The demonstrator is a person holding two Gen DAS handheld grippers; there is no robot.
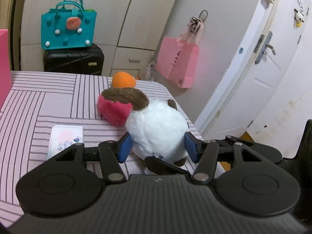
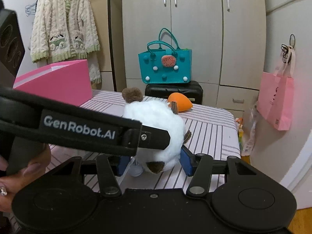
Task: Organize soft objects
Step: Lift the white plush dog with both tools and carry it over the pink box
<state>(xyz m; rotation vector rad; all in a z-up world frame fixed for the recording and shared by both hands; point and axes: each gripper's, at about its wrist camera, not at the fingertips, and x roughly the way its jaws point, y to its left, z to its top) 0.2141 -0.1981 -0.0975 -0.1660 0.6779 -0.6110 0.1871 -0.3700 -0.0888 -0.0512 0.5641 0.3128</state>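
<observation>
A white plush toy (image 1: 156, 124) with brown ears and a pink face lies on the striped bed (image 1: 39, 101). My left gripper (image 1: 157, 146) has its blue pads on both sides of the plush body, pressing into the fur. My right gripper (image 2: 154, 161) also has its blue pads against both sides of the same white plush (image 2: 154, 120), from another side. An orange soft toy (image 1: 123, 80) lies behind the plush; it also shows in the right wrist view (image 2: 180, 102). A pink box (image 2: 58, 80) stands at the bed's far left.
A small printed packet (image 1: 65, 138) lies on the bed left of the plush. A teal bag (image 2: 165, 66) sits on a black suitcase (image 2: 173, 91) beyond the bed. A pink paper bag (image 1: 177, 62) hangs by the door. The bed's right edge is close.
</observation>
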